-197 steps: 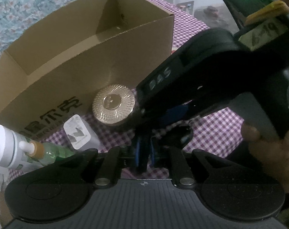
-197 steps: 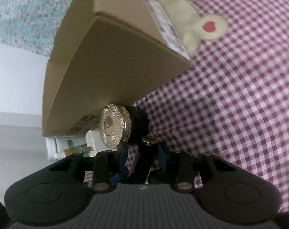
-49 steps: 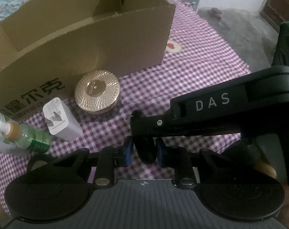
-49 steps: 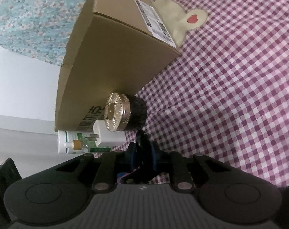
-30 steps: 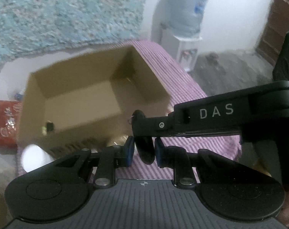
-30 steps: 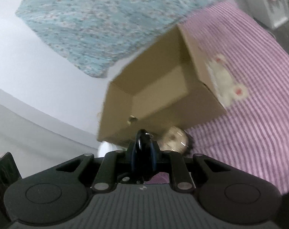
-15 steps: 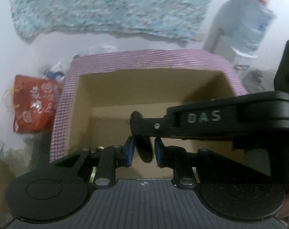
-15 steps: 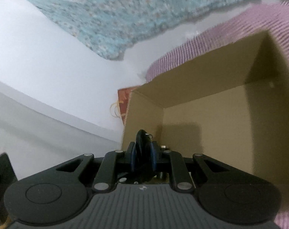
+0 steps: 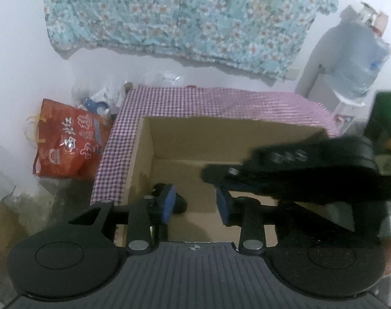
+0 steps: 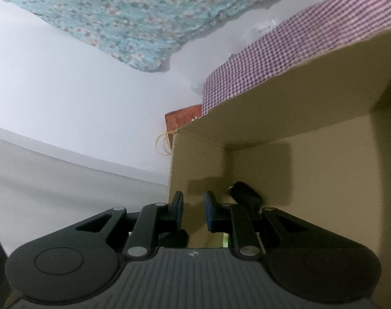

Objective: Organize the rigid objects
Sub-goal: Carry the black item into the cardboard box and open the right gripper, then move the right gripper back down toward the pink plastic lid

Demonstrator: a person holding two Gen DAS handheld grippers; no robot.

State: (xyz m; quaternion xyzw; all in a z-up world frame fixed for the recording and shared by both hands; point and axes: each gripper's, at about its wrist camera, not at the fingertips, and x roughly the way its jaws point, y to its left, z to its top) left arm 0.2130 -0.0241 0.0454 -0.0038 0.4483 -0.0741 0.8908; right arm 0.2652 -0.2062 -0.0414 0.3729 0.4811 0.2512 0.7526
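One black object (image 9: 178, 200) inside one cardboard box (image 9: 221, 134).

right claw (image 10: 193, 209) parted, empty; small black object (image 10: 247, 197) lies in cardboard box (image 10: 324, 170)

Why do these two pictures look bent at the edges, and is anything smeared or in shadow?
Both views are fisheye, so the corners go dark and straight edges bow. Left wrist view: the right gripper reaching across is motion-blurred, its lettering unreadable; the box is sharp. Right wrist view: blocky shadows fall on the box wall near a black object; the light is dim and grainy.
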